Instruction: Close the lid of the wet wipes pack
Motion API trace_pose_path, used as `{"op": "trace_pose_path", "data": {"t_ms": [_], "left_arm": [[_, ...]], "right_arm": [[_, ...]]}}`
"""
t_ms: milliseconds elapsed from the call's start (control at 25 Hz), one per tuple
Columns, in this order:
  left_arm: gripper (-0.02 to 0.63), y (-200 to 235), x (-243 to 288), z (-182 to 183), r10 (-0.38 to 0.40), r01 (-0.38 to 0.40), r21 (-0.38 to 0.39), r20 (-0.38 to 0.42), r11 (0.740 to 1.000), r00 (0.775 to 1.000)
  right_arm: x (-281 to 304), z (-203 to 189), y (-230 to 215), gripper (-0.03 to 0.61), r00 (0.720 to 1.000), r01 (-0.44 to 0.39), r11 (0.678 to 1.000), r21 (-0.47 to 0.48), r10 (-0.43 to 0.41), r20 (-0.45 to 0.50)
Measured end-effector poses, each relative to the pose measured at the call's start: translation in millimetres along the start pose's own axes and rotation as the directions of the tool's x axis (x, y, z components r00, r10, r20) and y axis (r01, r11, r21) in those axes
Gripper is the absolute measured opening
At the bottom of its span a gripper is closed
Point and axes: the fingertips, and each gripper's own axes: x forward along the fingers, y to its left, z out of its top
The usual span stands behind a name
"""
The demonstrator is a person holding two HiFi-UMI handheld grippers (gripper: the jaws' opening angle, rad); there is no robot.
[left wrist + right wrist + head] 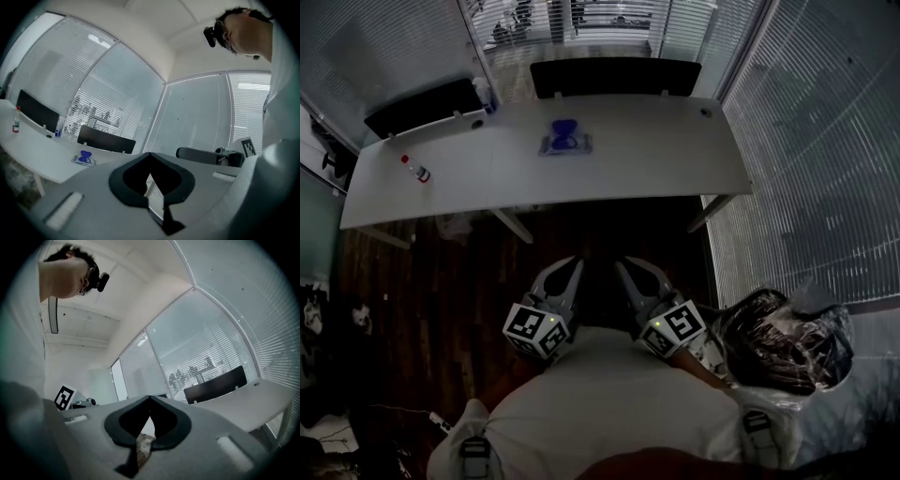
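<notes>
Dark wooden flooring (431, 291) lies under the person, whose pale-clad torso fills the near edge of the head view. Both grippers are held close in front of the body, well short of the desk. The left gripper (571, 268) points away from the person, its marker cube toward the chest. In the left gripper view its jaws are together at the tips with nothing between them. The right gripper (625, 268) sits just beside it, angled the same way. In the right gripper view its jaws are likewise closed on nothing. To the near right, on the floor, rests a dark bundle wrapped in shiny clear plastic (789, 341).

Farther on stands the long white desk (656, 155), running left to right on slanted white legs. The wet wipes pack (565, 142) lies flat toward the far middle of the desk, apart from everything else. Its blue lid (564, 127) stands raised, open. The left gripper view shows the same pack (83, 159) with the lid up. Toward the left end of the desk lies a small clear bottle (416, 170) with a red cap.

Along the far edge of the desk are two black panels, one behind the pack (616, 77) and one to the left (422, 106). Beyond them, and down the right side, glass walls are covered by white slatted blinds (811, 141).
</notes>
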Motion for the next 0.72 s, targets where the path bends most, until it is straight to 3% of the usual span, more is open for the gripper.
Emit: {"op": "trace_pose_path", "data": {"t_ms": [360, 720], "left_arm": [[0.003, 6, 23, 5, -0.008, 0.008, 0.011, -0.015, 1.0, 1.0], [0.003, 44, 55, 11, -0.029, 0.029, -0.005, -0.022, 1.0, 0.999]], "right_arm": [[10, 3, -16, -0.001, 1.0, 0.017, 1.0, 0.024, -0.017, 0.009], [49, -1, -39, -0.002, 0.999, 0.037, 0.999, 0.024, -0.037, 0.004]]}}
